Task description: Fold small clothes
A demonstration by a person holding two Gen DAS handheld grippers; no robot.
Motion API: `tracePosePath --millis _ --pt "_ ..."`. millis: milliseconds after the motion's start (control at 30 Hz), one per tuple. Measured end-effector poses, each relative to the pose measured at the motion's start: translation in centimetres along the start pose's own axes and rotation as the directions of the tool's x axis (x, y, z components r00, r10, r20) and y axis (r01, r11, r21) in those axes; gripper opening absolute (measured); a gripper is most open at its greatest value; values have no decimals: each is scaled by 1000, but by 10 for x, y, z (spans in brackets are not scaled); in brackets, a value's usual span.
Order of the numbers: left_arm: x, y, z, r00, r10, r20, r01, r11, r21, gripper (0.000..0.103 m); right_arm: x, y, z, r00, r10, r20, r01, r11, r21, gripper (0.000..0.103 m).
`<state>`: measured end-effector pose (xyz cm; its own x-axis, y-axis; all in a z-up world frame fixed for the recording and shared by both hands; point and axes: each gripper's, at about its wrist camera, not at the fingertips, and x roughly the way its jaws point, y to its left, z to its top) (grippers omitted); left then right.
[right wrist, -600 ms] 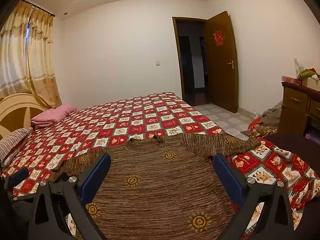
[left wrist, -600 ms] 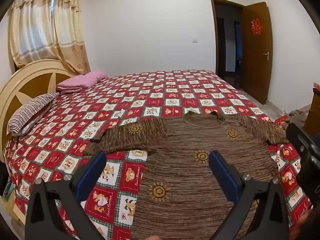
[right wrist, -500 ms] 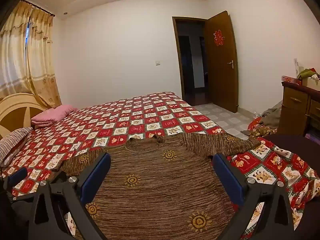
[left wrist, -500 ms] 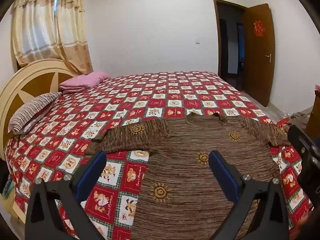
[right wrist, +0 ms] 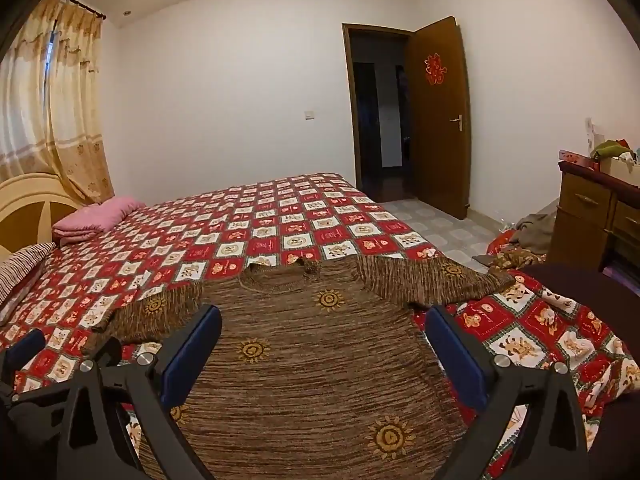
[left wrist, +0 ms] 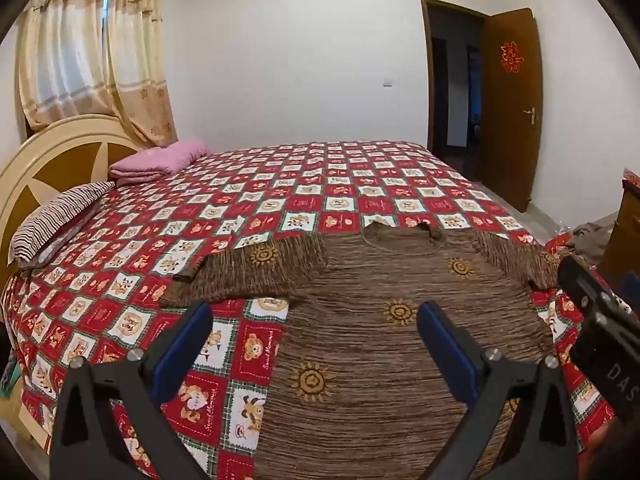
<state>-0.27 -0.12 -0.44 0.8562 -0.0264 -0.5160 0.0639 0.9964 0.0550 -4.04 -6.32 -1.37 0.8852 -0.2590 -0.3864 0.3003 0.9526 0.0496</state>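
Note:
A brown knitted sweater [left wrist: 384, 344] with yellow sun motifs lies flat on the bed, collar away from me and both sleeves spread out. Its left sleeve [left wrist: 256, 272] points left, its right sleeve [right wrist: 432, 280] points right. My left gripper [left wrist: 312, 332] hovers open over the sweater's left edge, blue pads wide apart, nothing between them. My right gripper [right wrist: 322, 340] hovers open over the sweater's body [right wrist: 312, 376], also holding nothing. The left gripper's body [right wrist: 60, 380] shows at the lower left of the right wrist view.
The bed carries a red and white patchwork cover [left wrist: 320, 200]. A pink folded blanket [left wrist: 160, 160] and a striped pillow [left wrist: 56, 216] lie by the headboard [left wrist: 48, 160]. A wooden dresser [right wrist: 592, 216] stands right, clothes on the floor [right wrist: 532, 228] beside it, an open door [right wrist: 440, 120] behind.
The left wrist view has tilted down slightly, so the bed and sweater sit a little lower in frame. The right gripper and the sweater have stayed still.

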Motion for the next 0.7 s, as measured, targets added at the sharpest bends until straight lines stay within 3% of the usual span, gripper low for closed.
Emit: tracePosePath --millis 700 --pt "2 0 -2 1000 -13 -15 13 1000 1 103 6 -2 -3 1000 -13 -25 13 1000 18 102"
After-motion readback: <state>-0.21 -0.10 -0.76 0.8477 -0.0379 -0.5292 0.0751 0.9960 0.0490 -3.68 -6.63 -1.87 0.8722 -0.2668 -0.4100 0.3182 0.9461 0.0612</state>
